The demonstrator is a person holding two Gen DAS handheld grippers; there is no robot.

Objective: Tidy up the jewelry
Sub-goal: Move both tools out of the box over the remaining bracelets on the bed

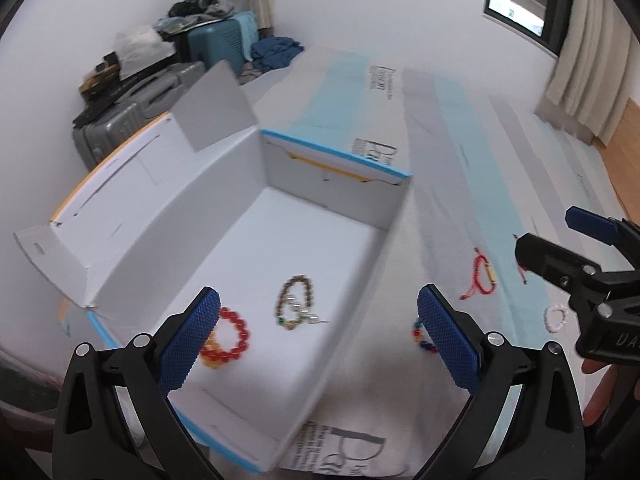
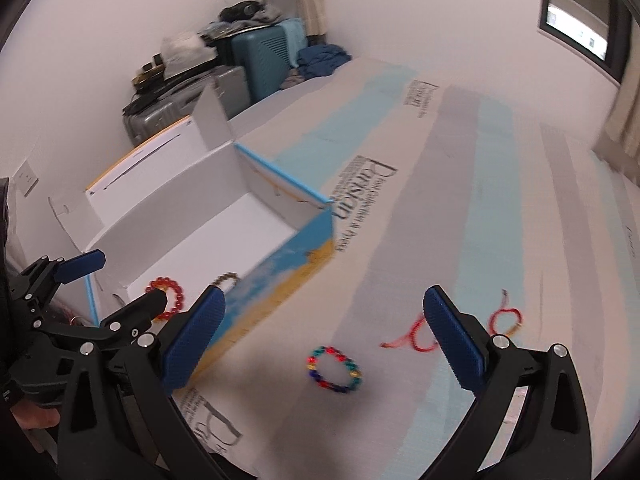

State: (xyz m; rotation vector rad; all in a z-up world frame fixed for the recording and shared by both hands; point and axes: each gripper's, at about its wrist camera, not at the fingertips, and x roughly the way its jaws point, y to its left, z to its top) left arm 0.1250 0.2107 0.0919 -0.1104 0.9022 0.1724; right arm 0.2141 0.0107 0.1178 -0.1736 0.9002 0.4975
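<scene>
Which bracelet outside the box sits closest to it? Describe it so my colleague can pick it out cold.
Start at the open white box with the blue-and-yellow outer wall. On the striped cover just beside that wall lies the multicoloured bead bracelet, a closed ring of red, green, blue and yellow beads. The red cord bracelets farther out are thin string, not beads.

A white box (image 1: pixel 280 248) edged in light blue and yellow is seen on a sheet (image 2: pixel 460 200) striped grey, white and pale blue. A red bead bracelet (image 1: pixel 234 336), a brown one (image 1: pixel 296 300), a multicoloured one (image 2: pixel 334 369), a white one (image 1: pixel 556 318) and red cords (image 1: pixel 480 276) are shown.
</scene>
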